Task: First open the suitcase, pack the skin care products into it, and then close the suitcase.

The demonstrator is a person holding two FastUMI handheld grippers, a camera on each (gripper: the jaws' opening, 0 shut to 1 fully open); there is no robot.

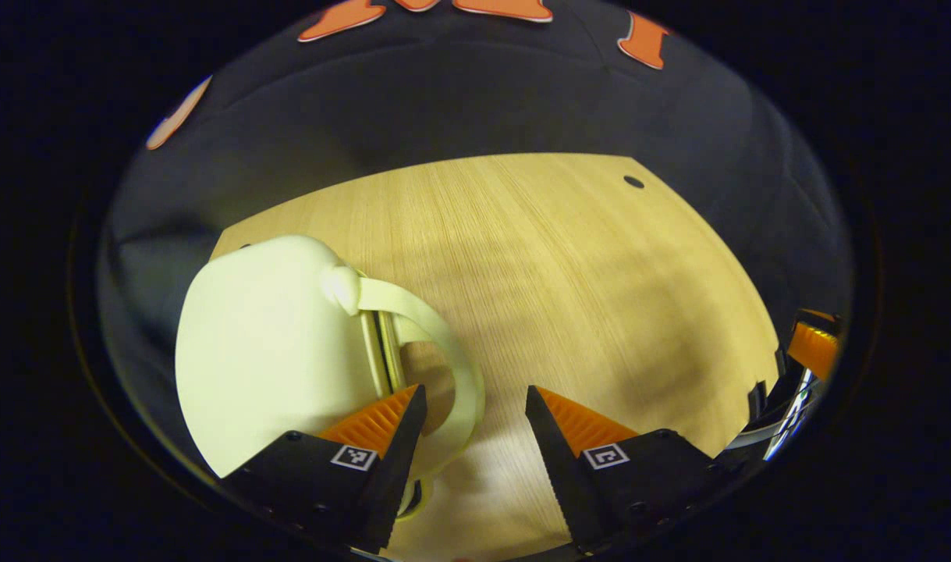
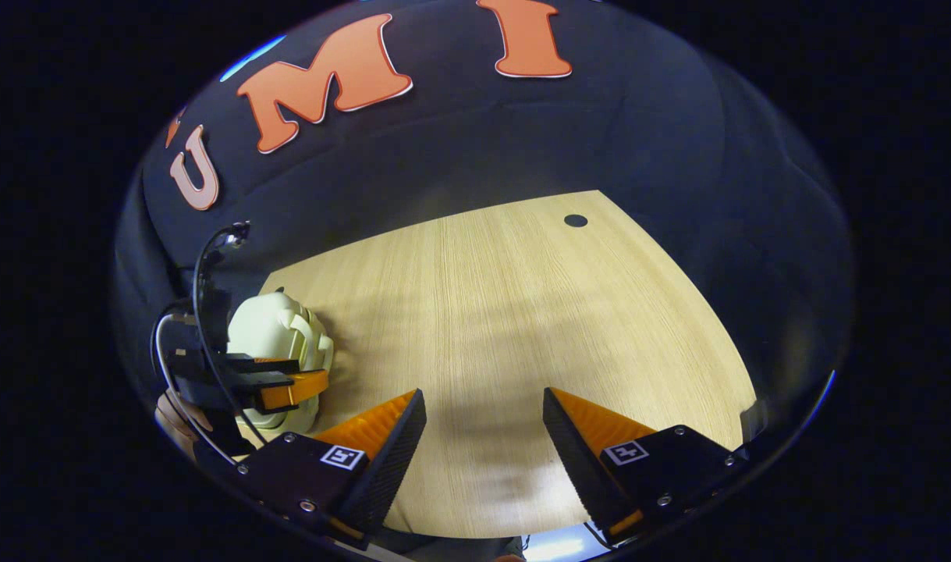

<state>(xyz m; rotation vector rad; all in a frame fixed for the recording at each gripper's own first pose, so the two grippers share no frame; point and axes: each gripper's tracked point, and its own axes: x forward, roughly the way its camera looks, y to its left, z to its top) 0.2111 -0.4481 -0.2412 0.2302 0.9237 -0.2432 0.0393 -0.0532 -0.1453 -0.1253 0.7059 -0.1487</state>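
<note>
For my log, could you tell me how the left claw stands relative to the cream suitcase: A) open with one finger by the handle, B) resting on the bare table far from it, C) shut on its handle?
A: the left claw is open, one finger beside the suitcase handle.

Pale cream suitcase (image 1: 264,351); light wood-grain table (image 1: 569,289).

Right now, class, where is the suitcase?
The cream suitcase lies on the wooden table at the left of the left gripper view, its handle beside the left gripper.
</note>
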